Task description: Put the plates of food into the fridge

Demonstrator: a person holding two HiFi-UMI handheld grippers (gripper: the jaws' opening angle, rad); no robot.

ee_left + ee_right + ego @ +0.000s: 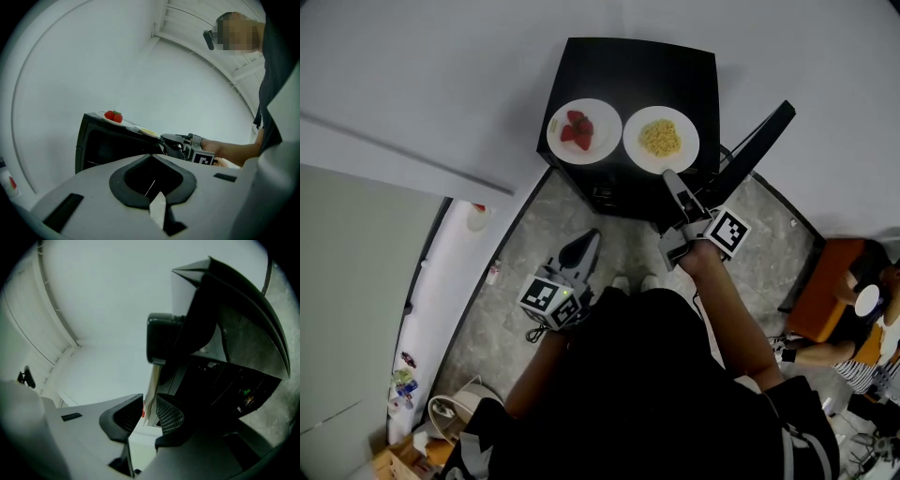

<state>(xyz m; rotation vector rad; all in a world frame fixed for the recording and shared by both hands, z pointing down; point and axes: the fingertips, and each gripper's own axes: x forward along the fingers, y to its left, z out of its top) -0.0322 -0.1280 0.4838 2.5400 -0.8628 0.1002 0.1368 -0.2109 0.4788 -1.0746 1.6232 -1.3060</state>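
Fridge top [675, 70]: strawberry plate [562, 142], noodle plate [637, 152], flat

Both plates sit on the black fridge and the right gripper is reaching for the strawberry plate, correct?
No: the head view shows the right gripper at the noodle plate, not the strawberry plate. Both plates do sit on the black fridge.

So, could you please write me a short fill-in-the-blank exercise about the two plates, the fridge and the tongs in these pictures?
1. The left plate in the head view holds red ____.
2. The rim of the plate of yellow noodles stands between the ____ tongs.
3. Both plates stand on ____ of the black fridge.

Missing words: strawberries; right; top.
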